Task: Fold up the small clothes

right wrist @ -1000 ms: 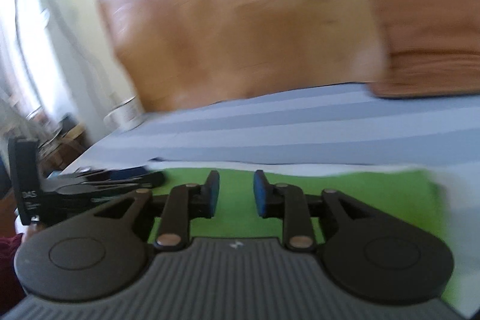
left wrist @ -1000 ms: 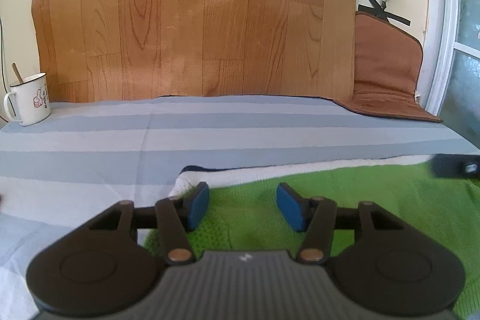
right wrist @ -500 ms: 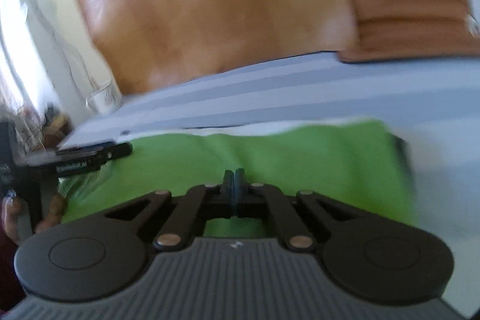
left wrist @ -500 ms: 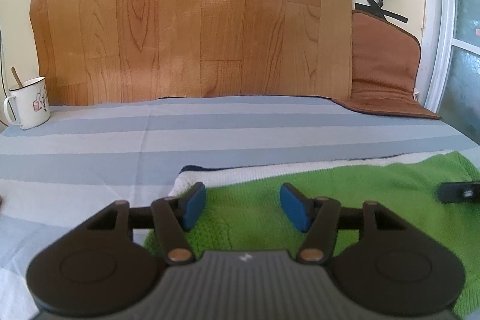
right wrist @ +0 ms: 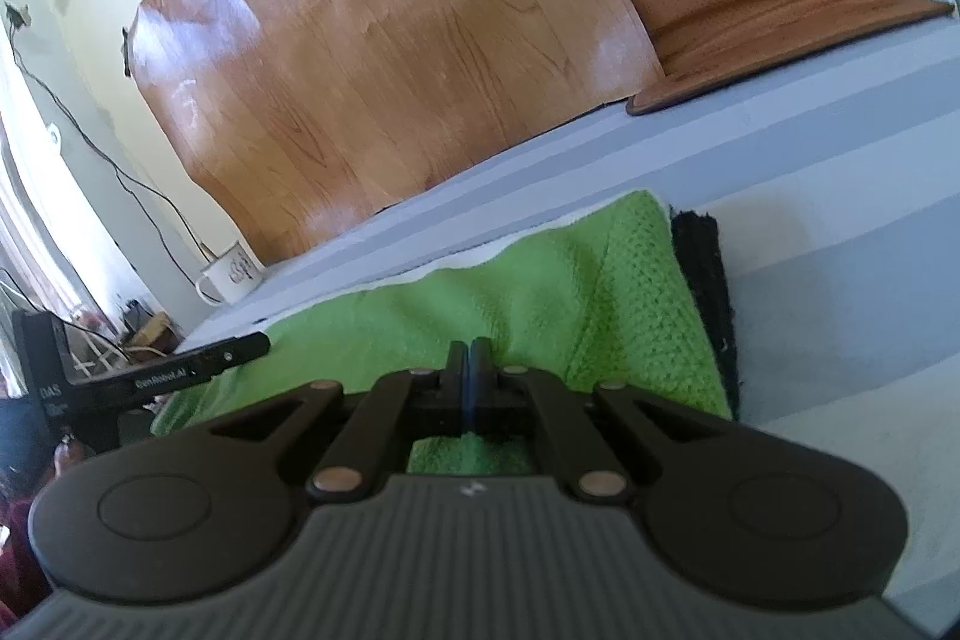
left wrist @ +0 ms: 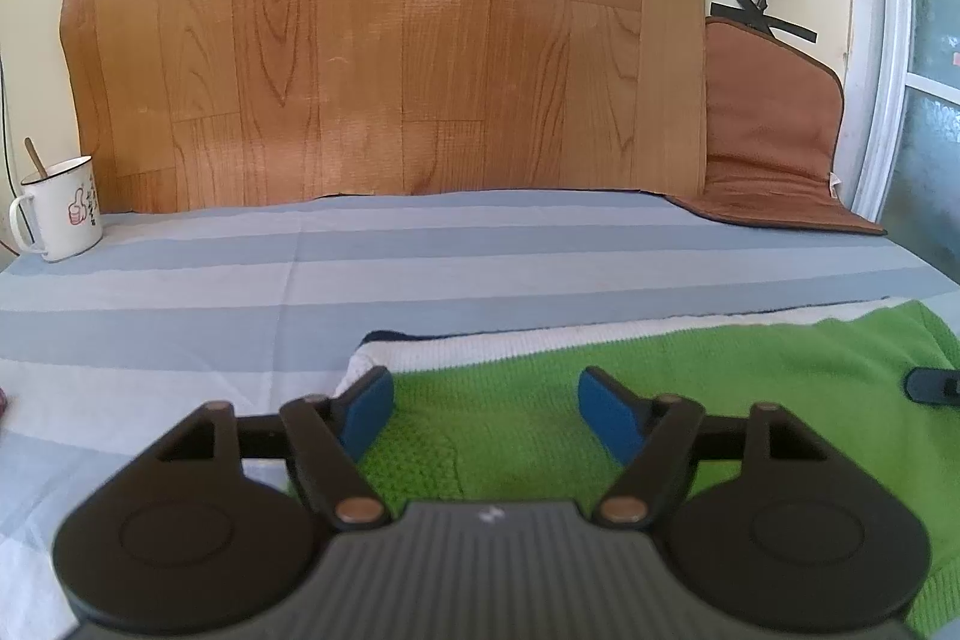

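Observation:
A green knit garment (left wrist: pixel 690 376) with a white band along its far edge lies on the striped blue-grey cloth (left wrist: pixel 420 274). My left gripper (left wrist: pixel 483 400) is open, low over the garment's left end, with nothing between its blue pads. In the right wrist view the same garment (right wrist: pixel 540 292) shows a dark layer under its right edge. My right gripper (right wrist: pixel 467 358) is shut, its tips pinching a raised ridge of the green knit. The left gripper's finger (right wrist: pixel 198 358) shows at the left of that view.
A white enamel mug (left wrist: pixel 60 208) with a spoon stands at the far left by the wood-pattern panel (left wrist: pixel 384 34). A brown mat (left wrist: pixel 774 136) leans at the far right, near a window frame. A power strip hangs on the wall above it.
My right gripper closed from open onto the green knit and tilted, swinging toward the garment's right end. My left gripper stayed in place and opened a little wider.

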`<state>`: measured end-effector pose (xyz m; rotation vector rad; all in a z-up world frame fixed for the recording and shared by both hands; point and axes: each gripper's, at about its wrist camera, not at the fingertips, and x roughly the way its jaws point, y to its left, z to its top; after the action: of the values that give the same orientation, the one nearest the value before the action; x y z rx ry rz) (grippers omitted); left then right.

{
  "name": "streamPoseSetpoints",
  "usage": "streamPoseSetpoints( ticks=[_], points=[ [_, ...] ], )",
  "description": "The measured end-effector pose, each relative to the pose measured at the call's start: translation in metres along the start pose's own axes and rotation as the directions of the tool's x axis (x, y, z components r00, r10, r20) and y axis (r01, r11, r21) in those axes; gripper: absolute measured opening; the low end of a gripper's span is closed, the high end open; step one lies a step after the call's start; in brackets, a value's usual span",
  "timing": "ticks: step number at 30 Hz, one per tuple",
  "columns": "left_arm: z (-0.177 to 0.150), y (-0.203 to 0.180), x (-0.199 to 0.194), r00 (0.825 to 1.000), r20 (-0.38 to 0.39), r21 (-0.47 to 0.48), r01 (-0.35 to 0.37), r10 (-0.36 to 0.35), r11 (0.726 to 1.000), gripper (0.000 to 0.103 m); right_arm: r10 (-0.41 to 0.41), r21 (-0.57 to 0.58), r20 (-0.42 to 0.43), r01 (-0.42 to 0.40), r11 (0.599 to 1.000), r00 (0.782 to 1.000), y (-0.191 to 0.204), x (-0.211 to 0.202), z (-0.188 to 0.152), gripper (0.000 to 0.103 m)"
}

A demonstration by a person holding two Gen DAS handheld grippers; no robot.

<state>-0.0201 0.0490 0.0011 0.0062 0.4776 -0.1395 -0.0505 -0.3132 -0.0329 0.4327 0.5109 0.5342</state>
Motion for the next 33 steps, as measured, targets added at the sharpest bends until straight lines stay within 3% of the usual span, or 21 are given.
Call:
streamPoseSetpoints(
  ticks=[33],
  points=[
    [-0.0026, -0.0051, 0.0003, 1.0, -0.006, 0.012, 0.012, -0.012, 1.0, 0.083, 0.022, 0.041, 0.011, -0.022, 0.999, 1.0, 0.0001, -0.001, -0.0034, 0.001]
  ],
)
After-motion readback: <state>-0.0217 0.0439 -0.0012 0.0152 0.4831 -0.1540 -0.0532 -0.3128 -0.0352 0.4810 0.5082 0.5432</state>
